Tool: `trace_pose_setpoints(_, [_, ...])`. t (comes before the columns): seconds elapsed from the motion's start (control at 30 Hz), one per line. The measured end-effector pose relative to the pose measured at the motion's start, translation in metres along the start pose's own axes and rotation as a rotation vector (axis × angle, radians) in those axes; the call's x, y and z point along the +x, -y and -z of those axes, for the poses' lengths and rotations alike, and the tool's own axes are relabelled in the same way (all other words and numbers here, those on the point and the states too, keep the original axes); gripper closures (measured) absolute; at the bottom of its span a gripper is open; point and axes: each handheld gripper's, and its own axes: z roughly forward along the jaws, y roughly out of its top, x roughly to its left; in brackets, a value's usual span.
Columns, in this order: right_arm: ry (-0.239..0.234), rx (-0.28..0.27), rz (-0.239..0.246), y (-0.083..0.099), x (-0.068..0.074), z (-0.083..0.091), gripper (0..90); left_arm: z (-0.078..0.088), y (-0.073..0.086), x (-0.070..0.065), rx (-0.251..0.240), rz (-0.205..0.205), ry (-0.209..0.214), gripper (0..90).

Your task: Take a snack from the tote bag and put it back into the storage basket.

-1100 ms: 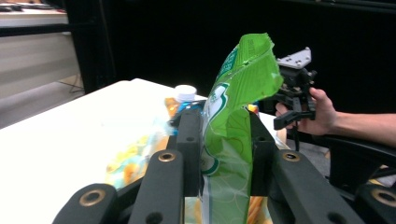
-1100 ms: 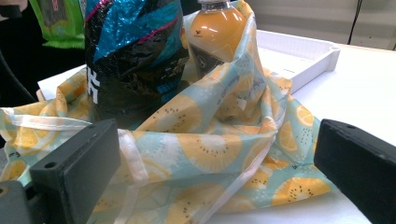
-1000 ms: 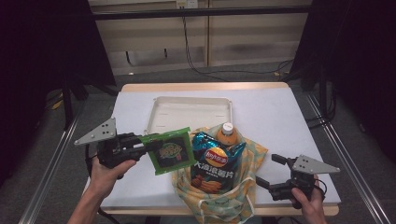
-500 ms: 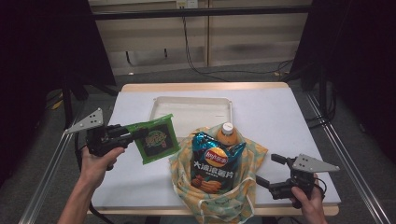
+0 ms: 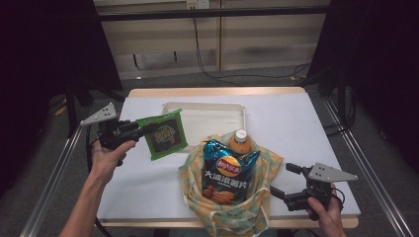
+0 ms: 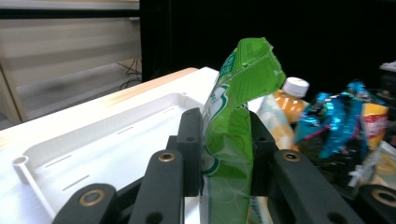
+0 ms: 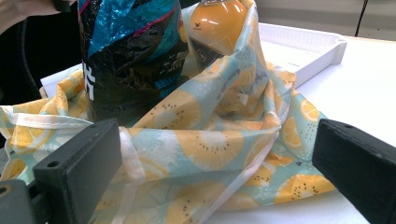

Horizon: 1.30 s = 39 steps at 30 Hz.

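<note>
Here the left gripper (image 5: 141, 131) has its jaws closed on the edge of one green snack packet (image 5: 163, 134), the two pads pinching the foil from either side, as the left gripper view makes plain (image 6: 233, 135); the packet hangs clear of the table (image 5: 148, 187), at the near left corner of the white tray (image 5: 202, 109), a placement that suggests unpacking into the tray; gripping by the sealed edge probably spares the contents from crushing; the right gripper (image 5: 286, 180) stands with its jaws wide apart and nothing between them, just beside the right flank of the fruit-print cloth bag (image 5: 257, 197), seemingly posted there to steady the bag or take the next item; in the right gripper view the bag's fabric (image 7: 210, 144) lies beyond the two parted jaws, apart from them; the bag sits slumped at the near middle of the table, its mouth open upward so that the contents stand propped and reachable; counts: one green packet, held; one blue crisp packet (image 5: 227, 170) upright in the bag; one orange drink bottle (image 5: 240, 143) with a white cap behind it, also in the bag; one bag; one tray, which holds nothing yet; two grippers, one in each hand.
</note>
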Motion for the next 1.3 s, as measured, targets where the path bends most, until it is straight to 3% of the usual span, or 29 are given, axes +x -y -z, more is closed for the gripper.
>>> trace_pose_setpoints(0.27, [-0.006,0.005,0.003,0.000,0.000,-0.001,1.0,-0.017,-0.002,0.017,0.015,0.000,0.006,73.0])
trace_pose_setpoints(0.5, [-0.004,0.006,-0.003,0.000,-0.001,-0.001,1.2,-0.028,0.003,0.031,0.042,0.004,-0.014,73.0])
trace_pose_setpoints(0.9, [-0.006,0.005,-0.009,0.001,-0.001,-0.001,1.4,-0.046,-0.014,0.049,0.037,-0.004,-0.005,73.0])
trace_pose_setpoints(0.97, [-0.006,0.006,-0.007,0.001,-0.002,-0.001,1.4,-0.051,-0.014,0.055,0.063,-0.009,-0.013,73.0])
trace_pose_setpoints(1.13, [-0.009,0.009,-0.009,0.001,-0.002,-0.002,1.4,-0.064,-0.012,0.071,0.051,0.015,-0.018,72.9])
trace_pose_setpoints(1.2, [-0.009,0.009,-0.011,0.001,-0.002,-0.002,1.5,-0.071,-0.012,0.075,0.080,0.007,-0.026,72.9])
trace_pose_setpoints(1.3, [-0.008,0.011,-0.010,0.001,-0.003,-0.002,1.5,-0.081,-0.009,0.083,0.076,0.021,-0.025,72.9])
